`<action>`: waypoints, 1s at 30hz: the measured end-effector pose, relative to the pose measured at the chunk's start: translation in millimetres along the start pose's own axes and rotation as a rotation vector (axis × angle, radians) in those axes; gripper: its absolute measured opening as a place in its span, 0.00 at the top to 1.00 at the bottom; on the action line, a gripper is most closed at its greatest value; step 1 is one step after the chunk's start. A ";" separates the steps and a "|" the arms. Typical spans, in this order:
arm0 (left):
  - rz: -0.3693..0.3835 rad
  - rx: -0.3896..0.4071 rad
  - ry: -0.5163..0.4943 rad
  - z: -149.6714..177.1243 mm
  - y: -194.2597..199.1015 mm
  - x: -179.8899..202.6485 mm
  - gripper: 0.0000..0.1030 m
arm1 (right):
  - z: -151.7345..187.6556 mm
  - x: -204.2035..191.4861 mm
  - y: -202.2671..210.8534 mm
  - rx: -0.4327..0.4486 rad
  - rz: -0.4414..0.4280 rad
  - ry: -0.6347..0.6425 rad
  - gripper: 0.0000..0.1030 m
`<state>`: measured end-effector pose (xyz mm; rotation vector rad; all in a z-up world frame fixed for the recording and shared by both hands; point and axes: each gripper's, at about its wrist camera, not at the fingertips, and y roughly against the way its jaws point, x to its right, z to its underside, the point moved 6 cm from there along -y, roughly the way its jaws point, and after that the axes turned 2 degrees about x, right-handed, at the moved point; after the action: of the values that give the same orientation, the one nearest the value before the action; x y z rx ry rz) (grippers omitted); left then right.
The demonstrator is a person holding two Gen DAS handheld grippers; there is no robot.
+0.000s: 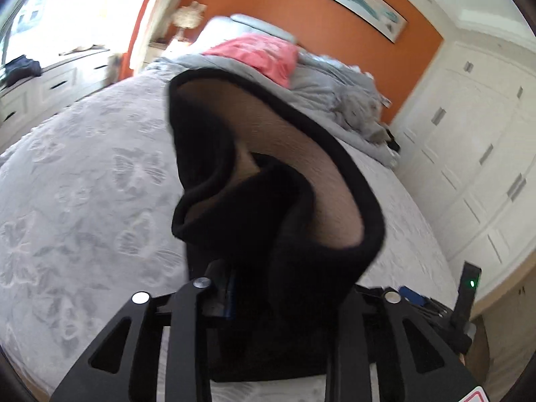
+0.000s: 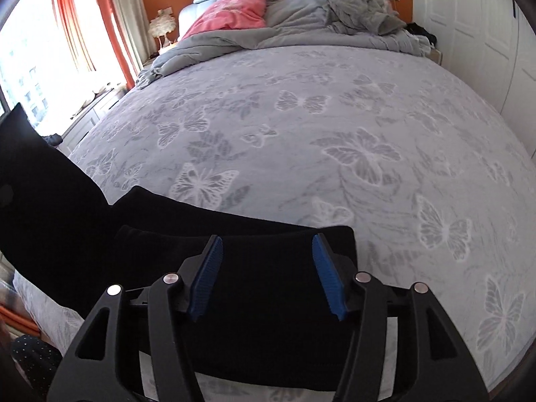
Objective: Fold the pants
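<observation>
The pants (image 1: 301, 234) are black with a tan lining. In the left wrist view a bunched part stands up out of my left gripper (image 1: 268, 284), raised above the bed, with the waistband opening gaping toward the camera. The cloth hides the left fingertips, and the jaws are shut on it. In the right wrist view a flat black stretch of the pants (image 2: 160, 214) lies along the bed's near edge. My right gripper (image 2: 268, 244) hovers over it, open. Its blue pads (image 2: 207, 274) stand wide apart and press on nothing.
The bed (image 2: 335, 134) has a grey butterfly-patterned cover. A pink pillow (image 2: 231, 13) and a rumpled grey duvet (image 2: 318, 16) lie at its head. White wardrobe doors (image 1: 469, 150) run along the right. A white dresser (image 1: 50, 87) stands by the window, left.
</observation>
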<state>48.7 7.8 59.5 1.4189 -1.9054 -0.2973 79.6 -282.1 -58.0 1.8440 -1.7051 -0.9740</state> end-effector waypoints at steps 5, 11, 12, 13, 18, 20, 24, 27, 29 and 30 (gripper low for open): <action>-0.072 -0.192 -0.189 97.1 -85.9 41.4 0.16 | 14.6 27.7 -6.6 -0.058 -0.009 -0.045 0.47; 0.044 -0.112 -0.107 101.6 -51.1 36.2 0.16 | 23.1 -0.1 -4.1 -0.098 -0.197 -0.045 0.29; 0.050 -0.079 -0.106 97.1 -42.1 34.5 0.16 | 24.3 -9.0 -6.7 -0.113 -0.238 -0.048 0.28; 0.049 -0.046 -0.094 90.2 -32.8 26.3 0.15 | 25.9 -18.5 -10.1 -0.133 -0.280 -0.053 0.28; -0.100 -0.003 0.007 65.6 -19.2 -28.0 0.11 | 44.6 -68.8 -36.3 -0.259 -0.406 -0.059 0.28; -0.152 -0.023 0.009 62.4 -19.5 -40.6 0.11 | 50.9 -84.8 -46.5 -0.301 -0.435 -0.063 0.28; -0.228 -0.042 -0.033 63.6 -17.6 -61.6 0.11 | 62.7 -107.0 -67.8 -0.375 -0.453 -0.094 0.23; -0.272 -0.058 -0.079 67.0 -15.2 -69.5 0.11 | 61.2 -120.5 -69.9 -0.332 -0.403 -0.046 0.42; -0.278 -0.074 -0.091 72.4 -13.1 -71.8 0.11 | 58.7 -126.2 -67.8 -0.307 -0.379 -0.024 0.60; -0.277 -0.079 -0.089 73.9 -12.5 -73.5 0.11 | 56.8 -127.7 -66.5 -0.299 -0.377 -0.026 0.67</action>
<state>17.6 52.5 -30.4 1.6402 -1.7438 -0.5705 83.0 -139.8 -118.6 1.9863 -1.1640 -1.3229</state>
